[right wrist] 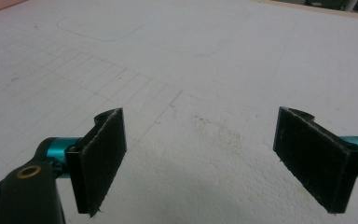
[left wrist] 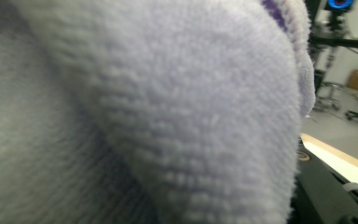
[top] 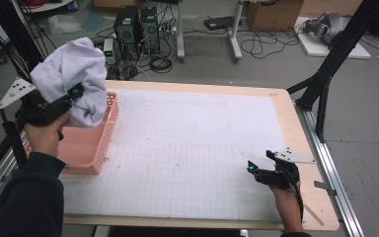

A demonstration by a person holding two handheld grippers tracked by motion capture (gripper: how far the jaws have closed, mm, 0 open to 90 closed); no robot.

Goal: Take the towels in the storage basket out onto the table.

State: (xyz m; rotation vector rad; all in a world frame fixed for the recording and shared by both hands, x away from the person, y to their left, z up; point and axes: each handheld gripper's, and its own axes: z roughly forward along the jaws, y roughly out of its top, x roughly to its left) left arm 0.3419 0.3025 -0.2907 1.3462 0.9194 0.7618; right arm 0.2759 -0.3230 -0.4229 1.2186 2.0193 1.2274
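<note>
A pale lavender fleece towel (top: 71,69) hangs bunched up in the air over the far left of the table. My left gripper (top: 76,91) is shut on it, its jaws buried in the folds. The cloth (left wrist: 168,116) fills the left gripper view up close and hides both jaws there. Below the towel stands a pink plastic basket (top: 109,123) at the table's left edge. At the front right, my right gripper (top: 251,168) rests low over the mat. Its two black pads stand wide apart, open, with nothing between them (right wrist: 200,135).
A white gridded mat (top: 202,148) covers the wooden table. Black frame posts (top: 325,74) rise beside the right edge, and another stands at the far left. Computer towers (top: 138,27), cables and cardboard boxes lie on the floor beyond the table.
</note>
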